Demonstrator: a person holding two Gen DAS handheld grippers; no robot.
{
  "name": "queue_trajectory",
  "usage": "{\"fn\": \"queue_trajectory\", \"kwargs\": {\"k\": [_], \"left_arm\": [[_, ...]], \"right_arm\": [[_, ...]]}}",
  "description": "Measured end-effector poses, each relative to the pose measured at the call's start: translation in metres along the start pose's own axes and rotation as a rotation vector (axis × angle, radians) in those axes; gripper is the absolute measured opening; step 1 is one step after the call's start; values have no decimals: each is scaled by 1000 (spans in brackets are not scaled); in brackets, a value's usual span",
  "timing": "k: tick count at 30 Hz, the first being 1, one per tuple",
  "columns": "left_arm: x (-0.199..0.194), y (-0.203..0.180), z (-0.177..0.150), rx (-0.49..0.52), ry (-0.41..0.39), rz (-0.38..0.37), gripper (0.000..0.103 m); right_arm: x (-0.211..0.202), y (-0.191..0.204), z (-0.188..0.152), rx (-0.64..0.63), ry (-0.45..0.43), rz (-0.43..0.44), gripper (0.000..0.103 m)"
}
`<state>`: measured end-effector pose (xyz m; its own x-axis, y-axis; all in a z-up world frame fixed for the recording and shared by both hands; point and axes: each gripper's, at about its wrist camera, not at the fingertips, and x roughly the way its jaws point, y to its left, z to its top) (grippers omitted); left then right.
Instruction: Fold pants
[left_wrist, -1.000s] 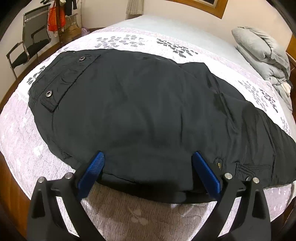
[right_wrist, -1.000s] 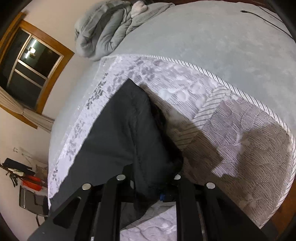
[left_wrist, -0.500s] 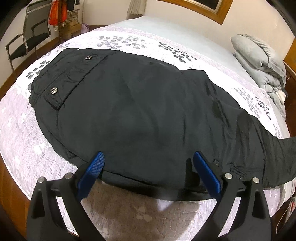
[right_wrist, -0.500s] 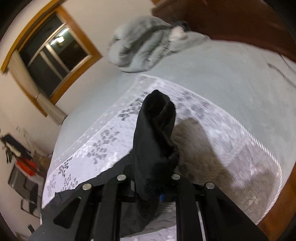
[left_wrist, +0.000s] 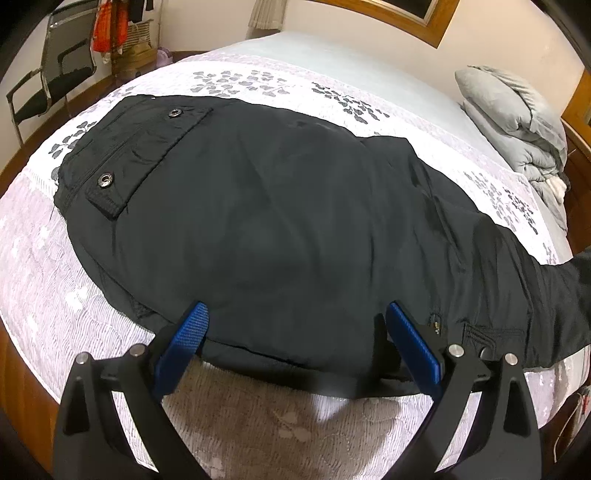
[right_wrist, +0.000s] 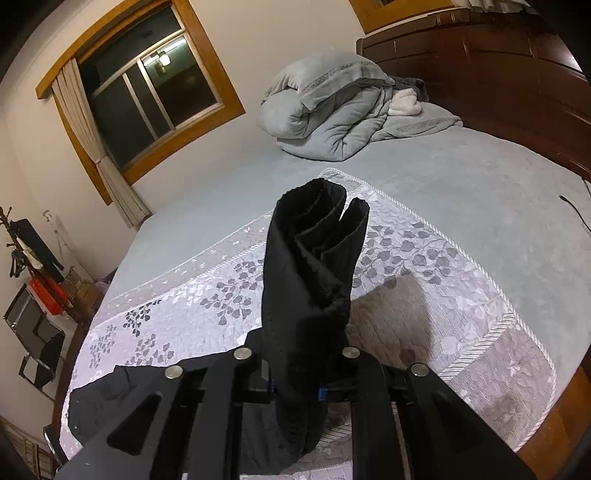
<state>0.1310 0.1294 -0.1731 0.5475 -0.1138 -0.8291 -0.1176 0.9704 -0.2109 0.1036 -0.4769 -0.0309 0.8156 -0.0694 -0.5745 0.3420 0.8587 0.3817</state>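
Observation:
Black pants (left_wrist: 280, 221) lie flat across the bed, waist and snap pocket at the far left, legs running right. My left gripper (left_wrist: 295, 325) is open, its blue pads (left_wrist: 184, 339) straddling the near edge of the pants without closing on it. My right gripper (right_wrist: 295, 384) is shut on the bunched leg ends of the pants (right_wrist: 314, 266), which stand up above the bed. The rest of the pants (right_wrist: 122, 398) show low at the left of the right wrist view.
The bed has a lilac leaf-print cover (left_wrist: 258, 81) over a grey sheet (right_wrist: 461, 184). A grey duvet (right_wrist: 332, 110) is heaped by the dark headboard (right_wrist: 498, 66). A chair (left_wrist: 55, 77) and a coat rack stand past the bed's left end.
My right gripper has lifted the leg ends off the bed and tilted upward, so the window and headboard came into view. My left gripper has pulled back slightly and stays open.

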Motion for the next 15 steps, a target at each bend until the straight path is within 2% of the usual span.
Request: {"fn": "queue_trajectory", "kwargs": {"k": [7,15], "left_arm": [[0,1,2,-5,3,-2,97],[1,1,2,-4,2,0,97]], "right_arm": [[4,19,-5,-73,6,-36,15],[12,65,-22,-251,21,-56,15]]}}
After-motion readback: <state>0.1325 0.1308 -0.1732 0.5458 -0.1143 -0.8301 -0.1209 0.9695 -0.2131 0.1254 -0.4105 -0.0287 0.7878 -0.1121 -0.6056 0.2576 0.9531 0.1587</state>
